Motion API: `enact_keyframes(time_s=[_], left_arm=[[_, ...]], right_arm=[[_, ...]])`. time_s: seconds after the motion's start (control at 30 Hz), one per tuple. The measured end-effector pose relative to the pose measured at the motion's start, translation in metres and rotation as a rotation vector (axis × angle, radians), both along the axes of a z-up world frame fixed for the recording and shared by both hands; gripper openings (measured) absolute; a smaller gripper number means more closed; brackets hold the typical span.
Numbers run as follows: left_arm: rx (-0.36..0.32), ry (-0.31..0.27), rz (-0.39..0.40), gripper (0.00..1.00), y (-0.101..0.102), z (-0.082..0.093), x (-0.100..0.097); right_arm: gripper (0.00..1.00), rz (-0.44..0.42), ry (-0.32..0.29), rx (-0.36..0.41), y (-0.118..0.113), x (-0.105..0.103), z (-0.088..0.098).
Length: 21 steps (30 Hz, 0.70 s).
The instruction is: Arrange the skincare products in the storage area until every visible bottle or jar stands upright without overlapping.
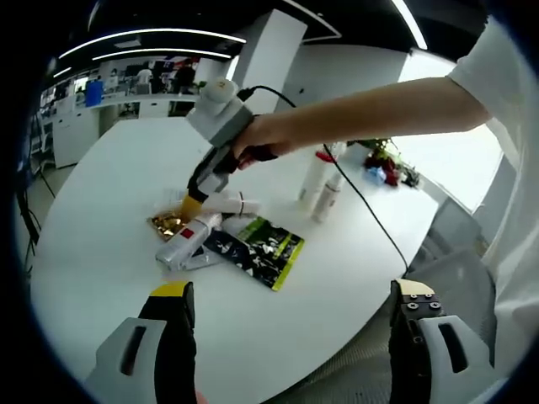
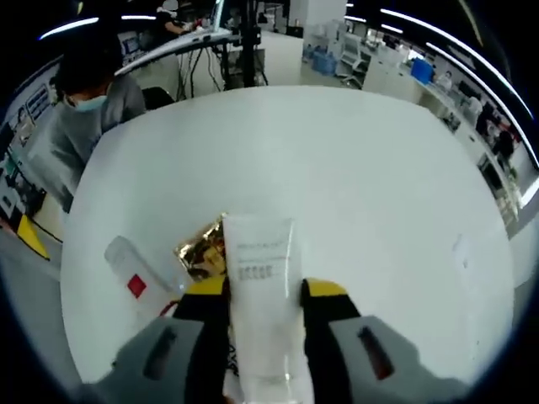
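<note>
A pile of skincare items lies on the white table: a white tube with a red label, a gold sachet, a dark green packet and another white tube. Two white bottles stand upright behind the pile. My right gripper, held by a hand, dips into the pile. In the right gripper view my right gripper is shut on a white tube, with the gold sachet and the red-label tube to its left. My left gripper hangs open near the table's front edge.
Flowers and small red items sit at the table's far right edge. A black cable runs from the right gripper across the table. A grey chair stands by the rim. A person in grey sits at the table's edge.
</note>
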<state>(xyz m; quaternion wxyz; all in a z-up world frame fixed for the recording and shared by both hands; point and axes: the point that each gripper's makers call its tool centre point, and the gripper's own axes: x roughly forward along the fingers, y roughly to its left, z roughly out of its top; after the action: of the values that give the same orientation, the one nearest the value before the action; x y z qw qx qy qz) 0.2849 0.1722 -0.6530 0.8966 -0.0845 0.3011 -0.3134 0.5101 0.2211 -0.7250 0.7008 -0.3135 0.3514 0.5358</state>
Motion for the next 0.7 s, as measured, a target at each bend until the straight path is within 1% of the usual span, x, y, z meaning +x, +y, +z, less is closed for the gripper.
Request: enact_keyframes(time_s=[0.13,0.2,0.27,0.3,0.4,0.5,0.7], left_arm=[[0.007,-0.004,0.000,0.94,0.001,0.000,0.001],[0.011,-0.008,0.000,0.94,0.001,0.000,0.001],[0.012,-0.012,0.002,0.94,0.002,0.002,0.002],[0.012,-0.014,0.004,0.94,0.002,0.002,0.002],[0.012,-0.023,0.006,0.94,0.003,0.005,0.004],[0.017,-0.032,0.001,0.94,0.003,0.007,0.007],[0.016,-0.059,-0.003,0.94,-0.001,0.017,0.013]], right_arm=[[0.33,-0.014,-0.024,0.034,-0.003,-0.002,0.013],[0.33,-0.030,-0.042,0.051,-0.007,-0.004,0.021],[0.33,-0.046,-0.070,0.087,-0.009,-0.008,0.034],[0.33,-0.062,-0.082,0.113,-0.012,-0.012,0.041],[0.33,-0.119,-0.091,0.187,-0.017,-0.021,0.057],[0.33,-0.134,-0.120,0.201,-0.026,-0.029,0.067],[0.32,-0.230,-0.150,0.286,-0.043,-0.040,0.087]])
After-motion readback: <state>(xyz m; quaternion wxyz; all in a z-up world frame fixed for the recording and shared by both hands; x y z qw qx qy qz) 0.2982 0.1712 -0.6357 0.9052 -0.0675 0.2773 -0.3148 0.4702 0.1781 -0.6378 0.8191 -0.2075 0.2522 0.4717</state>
